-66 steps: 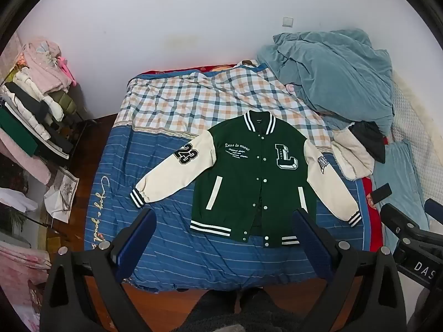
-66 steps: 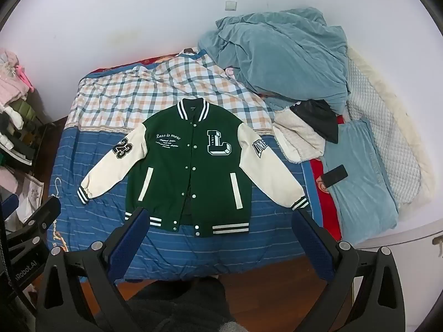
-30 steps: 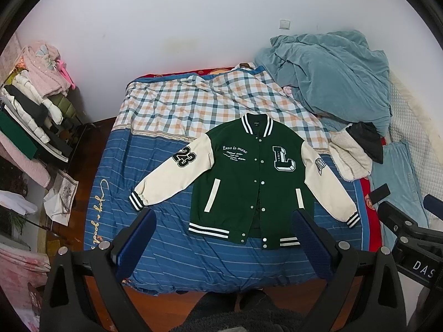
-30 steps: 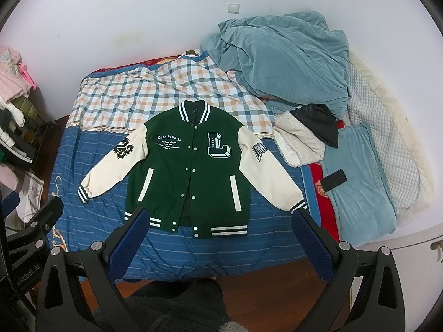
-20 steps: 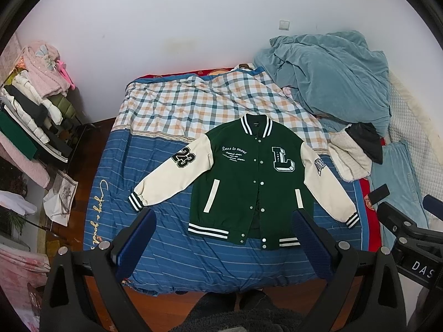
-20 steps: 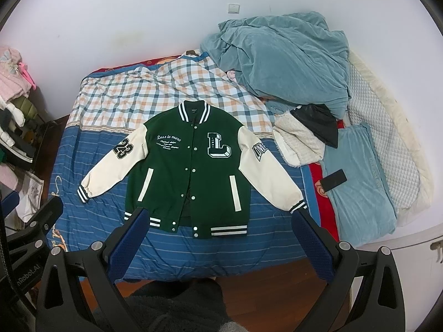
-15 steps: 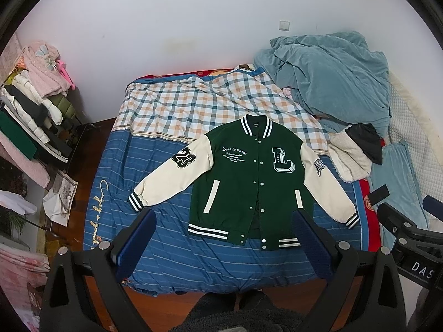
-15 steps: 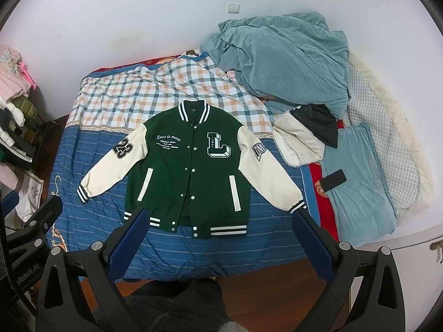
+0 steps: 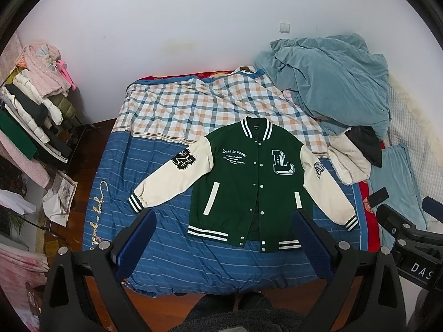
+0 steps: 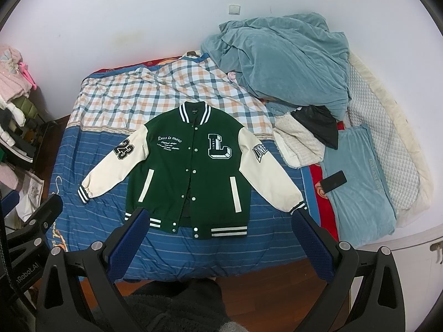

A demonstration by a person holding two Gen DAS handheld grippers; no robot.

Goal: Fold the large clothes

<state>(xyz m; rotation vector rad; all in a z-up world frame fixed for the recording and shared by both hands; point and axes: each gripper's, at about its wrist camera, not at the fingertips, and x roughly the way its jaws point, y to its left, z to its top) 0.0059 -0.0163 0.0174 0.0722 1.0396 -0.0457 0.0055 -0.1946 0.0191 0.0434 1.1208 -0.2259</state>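
A green varsity jacket with cream sleeves lies flat, front up and buttoned, on the blue striped bed cover; it also shows in the right wrist view. Both sleeves spread outward. My left gripper is open and empty, held high above the bed's near edge. My right gripper is open and empty at the same height, to the right of the left one.
A heap of teal blanket and a cream and black clothes pile lie at the back right. A black phone lies on the bed's right side. A rack of clothes stands at the left. Wooden floor lies below me.
Both views have shifted very slightly; the jacket and both grippers stay as they were.
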